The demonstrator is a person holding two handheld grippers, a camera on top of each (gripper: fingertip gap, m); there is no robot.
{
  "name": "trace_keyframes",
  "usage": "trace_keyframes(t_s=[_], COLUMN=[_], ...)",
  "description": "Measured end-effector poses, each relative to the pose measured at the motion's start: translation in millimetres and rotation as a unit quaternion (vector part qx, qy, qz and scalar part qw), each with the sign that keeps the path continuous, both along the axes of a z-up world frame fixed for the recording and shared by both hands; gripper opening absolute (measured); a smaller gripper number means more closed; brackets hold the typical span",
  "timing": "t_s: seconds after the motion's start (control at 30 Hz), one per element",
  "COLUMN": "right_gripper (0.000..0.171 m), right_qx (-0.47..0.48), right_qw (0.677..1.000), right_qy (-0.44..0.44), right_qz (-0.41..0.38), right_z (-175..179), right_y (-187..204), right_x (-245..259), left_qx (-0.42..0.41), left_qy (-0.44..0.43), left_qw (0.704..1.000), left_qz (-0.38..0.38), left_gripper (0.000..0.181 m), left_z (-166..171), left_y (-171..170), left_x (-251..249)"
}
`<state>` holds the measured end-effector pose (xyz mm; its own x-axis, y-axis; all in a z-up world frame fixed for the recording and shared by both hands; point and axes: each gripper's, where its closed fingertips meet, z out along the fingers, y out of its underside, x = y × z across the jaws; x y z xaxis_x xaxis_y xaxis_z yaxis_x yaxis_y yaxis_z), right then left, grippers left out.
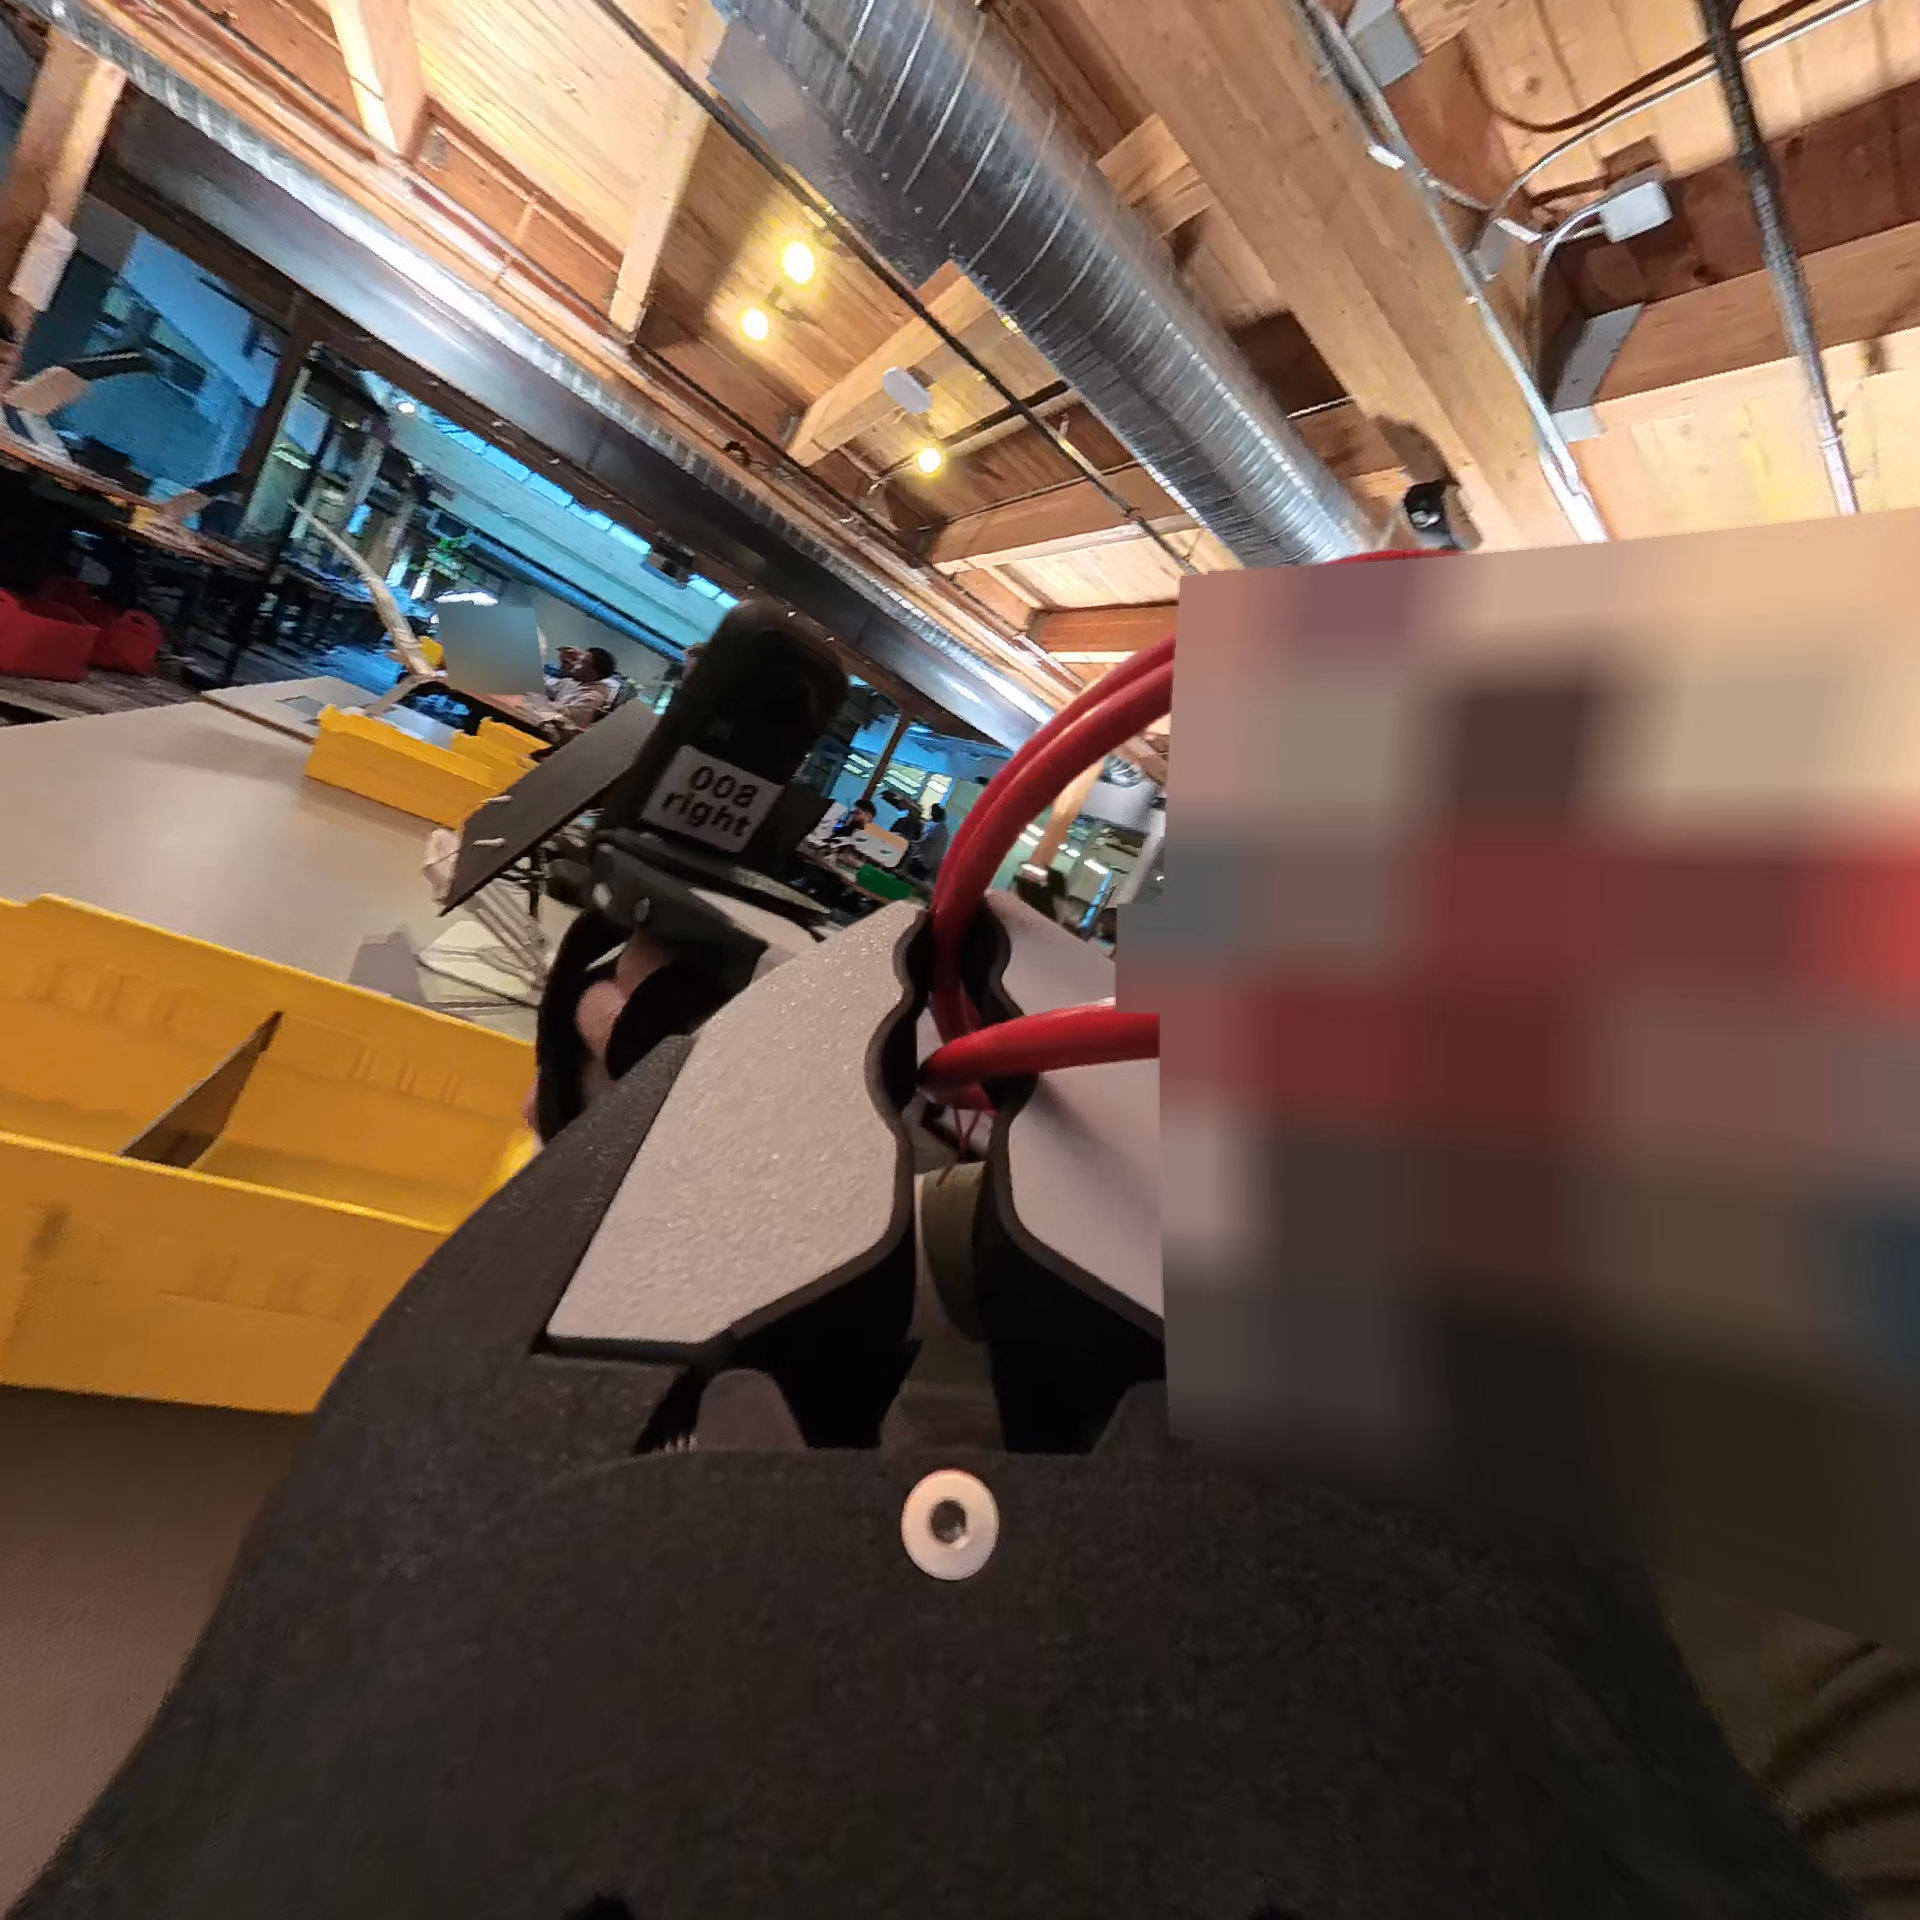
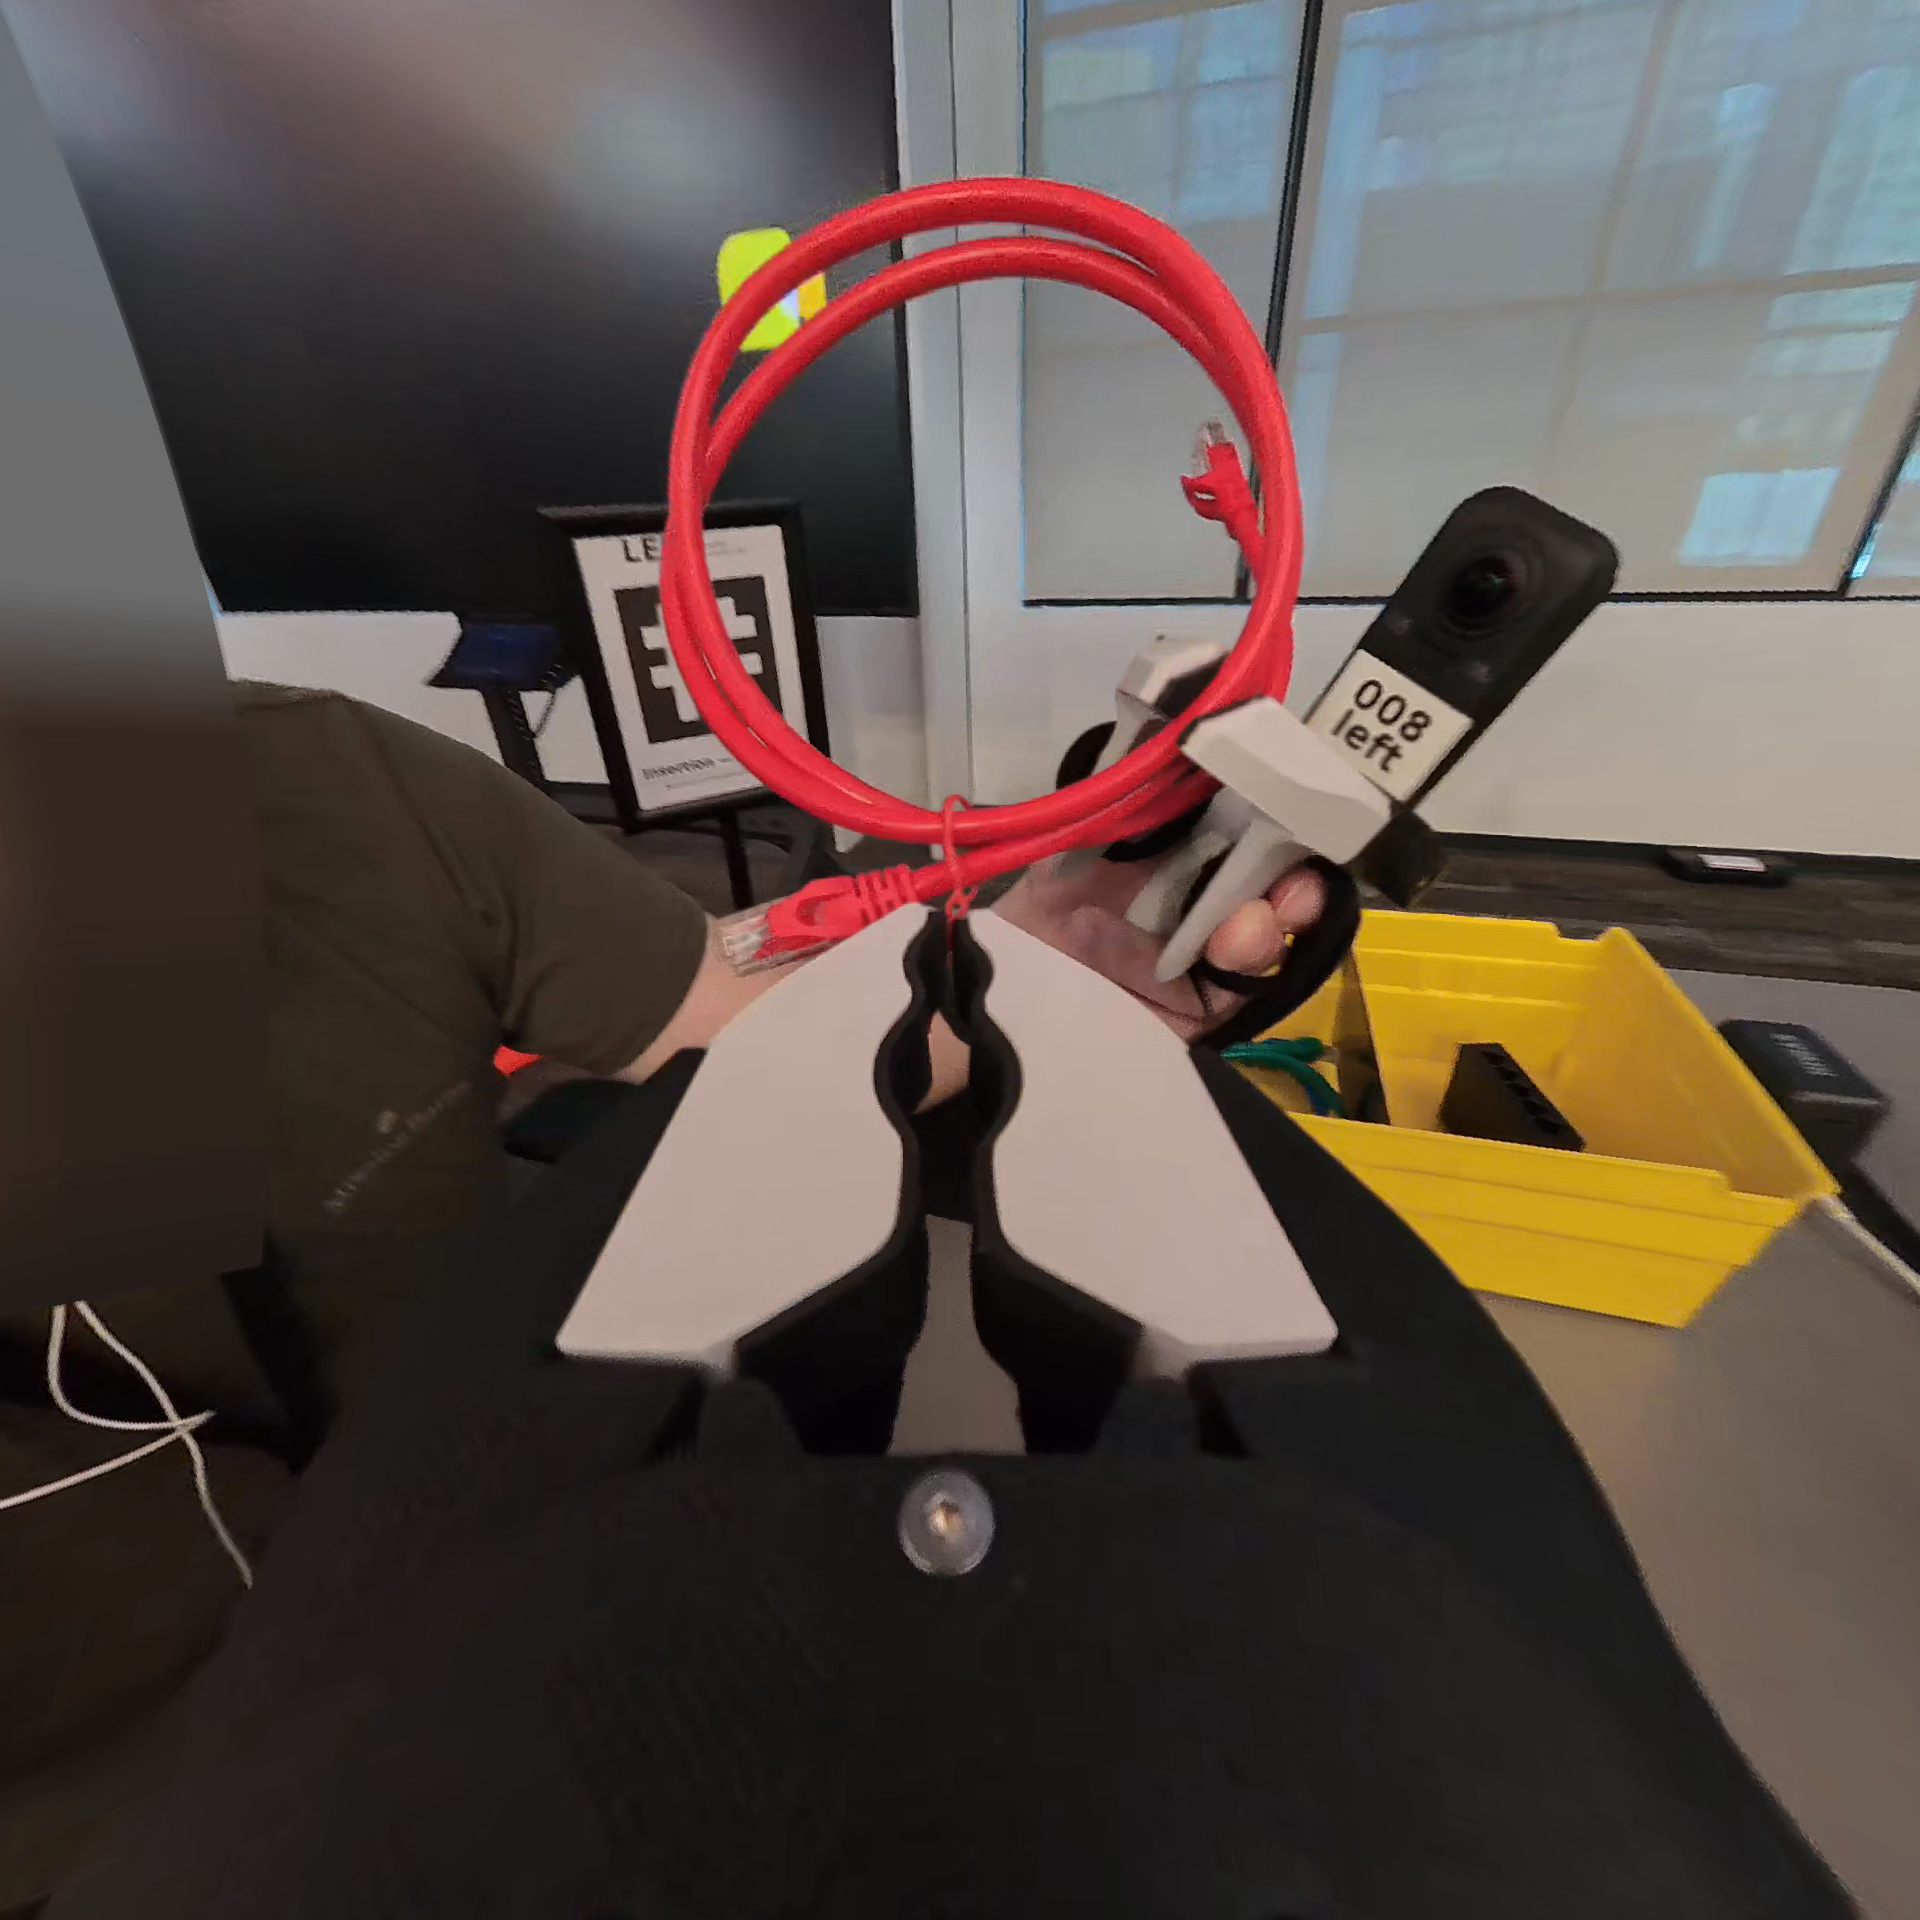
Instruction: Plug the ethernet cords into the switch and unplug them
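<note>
The coiled red ethernet cord [image 2: 977, 499], light and springy, hangs midair: left gripper [image 2: 1195, 748] clamps the loop, right gripper [image 2: 948, 935] pinches its thin twist tie [image 2: 954, 862]. Best held behind the plug [image 2: 800, 920].

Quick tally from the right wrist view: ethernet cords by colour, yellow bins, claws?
red ethernet cord: 1
green cord: 1
yellow bin: 1
claws: 2, the right claw and the left claw
Total: 5
</note>
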<state>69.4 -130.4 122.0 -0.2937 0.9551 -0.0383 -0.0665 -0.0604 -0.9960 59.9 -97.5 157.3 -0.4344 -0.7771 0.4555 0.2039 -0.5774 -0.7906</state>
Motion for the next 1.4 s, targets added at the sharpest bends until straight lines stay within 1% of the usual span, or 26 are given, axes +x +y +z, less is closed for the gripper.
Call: trace_keyframes(t_s=[0.17,0.4,0.63,0.7,0.77,0.87,1.03,1.13,1.23,1.33,1.4], right_gripper=[0.002,0.002,0.002,0.002,0.002,0.002,0.002,0.001,0.002,0.002,0.002], right_qx=[0.063,0.112,0.142,0.153,0.159,0.166,0.119,0.076,0.053,0.015,0.000], right_qw=[0.996,0.988,0.982,0.980,0.981,0.981,0.992,0.997,0.998,0.999,0.999], right_qy=[-0.027,-0.061,-0.059,-0.054,-0.049,-0.056,-0.012,0.016,0.017,0.048,0.053], right_qz=[-0.054,-0.086,-0.111,-0.118,-0.104,-0.082,-0.031,-0.015,-0.011,0.002,-0.008], right_z=[-5,-6,3,5,5,-2,7,14,14,27,30], right_y=[9,12,14,13,6,-4,-18,-17,-13,-11,-5], right_x=[4,13,24,24,22,13,9,9,9,17,20], left_qx=[0.030,0.040,0.032,0.035,0.044,0.065,0.063,0.075,0.075,0.069,0.060], left_qy=[0.042,0.064,0.070,0.073,0.084,0.118,0.114,0.142,0.142,0.140,0.144], left_qw=[0.998,0.995,0.996,0.996,0.995,0.991,0.991,0.987,0.987,0.988,0.988], left_qz=[0.044,0.058,0.048,0.035,0.014,0.015,-0.020,-0.019,-0.025,-0.019,-0.017], left_gripper=[0.006,0.006,0.006,0.006,0.006,0.006,0.006,0.006,0.006,0.006,0.006], left_z=[-5,-9,-12,-13,-16,-27,-27,-37,-38,-38,-40], left_y=[6,8,7,3,-4,-8,-17,-18,-19,-15,-12], left_x=[-3,-3,-1,1,5,14,15,21,22,20,20])
